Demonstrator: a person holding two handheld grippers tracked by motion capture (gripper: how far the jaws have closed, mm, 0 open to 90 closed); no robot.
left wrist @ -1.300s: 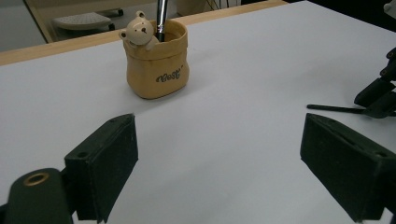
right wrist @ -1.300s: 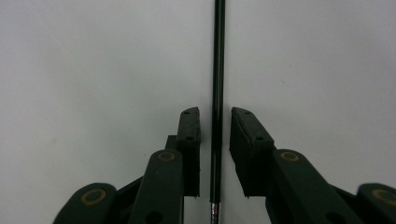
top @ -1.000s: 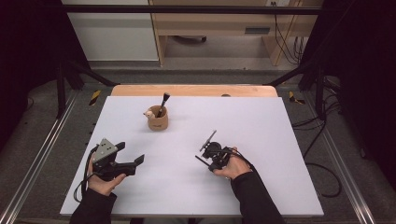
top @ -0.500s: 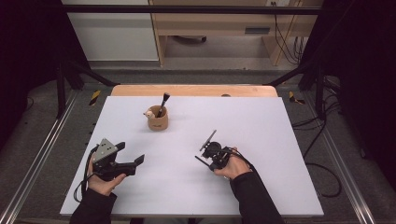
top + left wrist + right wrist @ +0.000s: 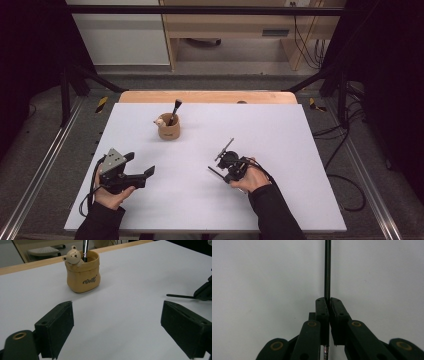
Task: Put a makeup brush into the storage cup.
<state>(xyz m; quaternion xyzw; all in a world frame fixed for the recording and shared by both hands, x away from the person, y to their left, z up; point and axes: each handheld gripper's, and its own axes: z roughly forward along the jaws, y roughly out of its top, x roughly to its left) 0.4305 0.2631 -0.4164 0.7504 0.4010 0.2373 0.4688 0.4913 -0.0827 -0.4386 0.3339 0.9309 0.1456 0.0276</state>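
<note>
In the right gripper view the right tongs are pressed together on a thin black brush handle, which runs straight ahead over the white surface. The high view shows this handle sticking out on both sides of the right tongs. The left gripper view shows the left tongs spread wide, with nothing between them. Behind them stands one tan pot with one bear figure and one second brush in it.
</note>
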